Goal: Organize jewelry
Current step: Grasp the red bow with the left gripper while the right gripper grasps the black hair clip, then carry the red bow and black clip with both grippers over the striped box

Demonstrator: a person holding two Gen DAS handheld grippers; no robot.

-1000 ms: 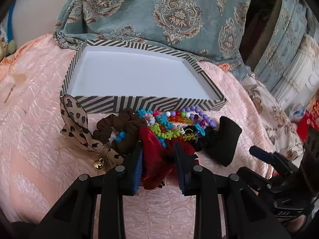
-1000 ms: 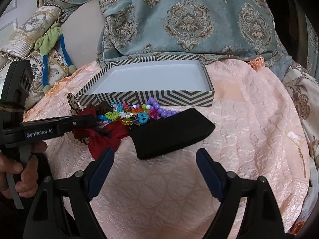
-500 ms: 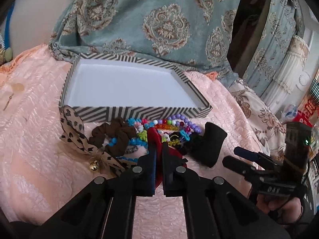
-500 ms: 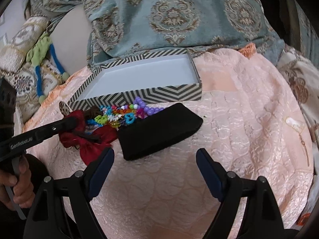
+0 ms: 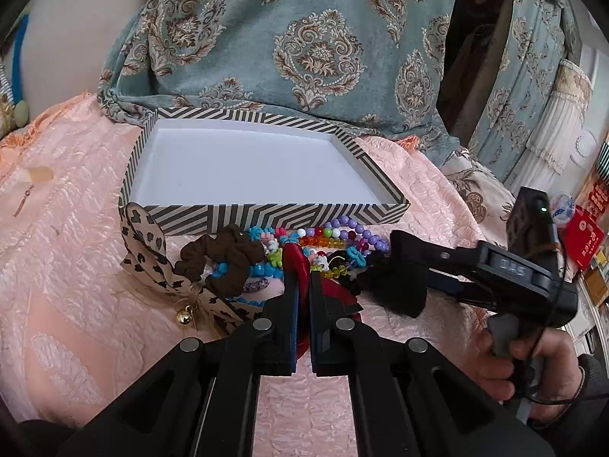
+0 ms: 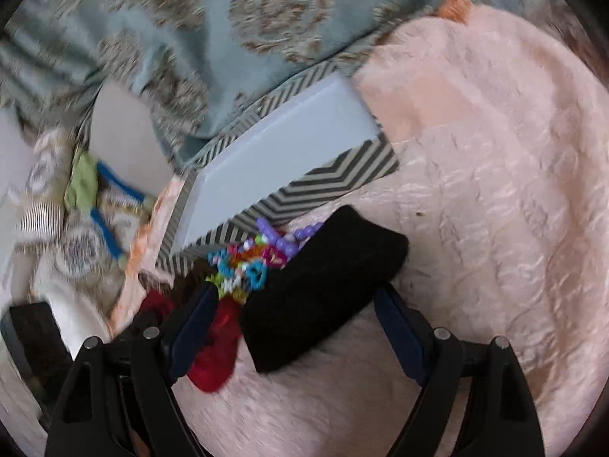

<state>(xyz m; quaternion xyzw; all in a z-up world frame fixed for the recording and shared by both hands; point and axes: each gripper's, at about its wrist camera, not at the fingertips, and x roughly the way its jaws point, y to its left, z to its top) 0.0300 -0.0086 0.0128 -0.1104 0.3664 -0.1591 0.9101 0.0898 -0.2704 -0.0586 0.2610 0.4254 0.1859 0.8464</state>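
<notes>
My left gripper [image 5: 300, 285] has just clamped its jaws onto the red bow [image 5: 295, 262], which they straddled a second ago. My right gripper [image 6: 293, 304], jaws apart, has rolled and now flanks the black pouch [image 6: 323, 289] before the striped box [image 5: 266, 215].

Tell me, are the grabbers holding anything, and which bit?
The left gripper pinches the red hair bow by a fold of fabric. The right gripper holds nothing; its jaws stand open around the black band.
</notes>
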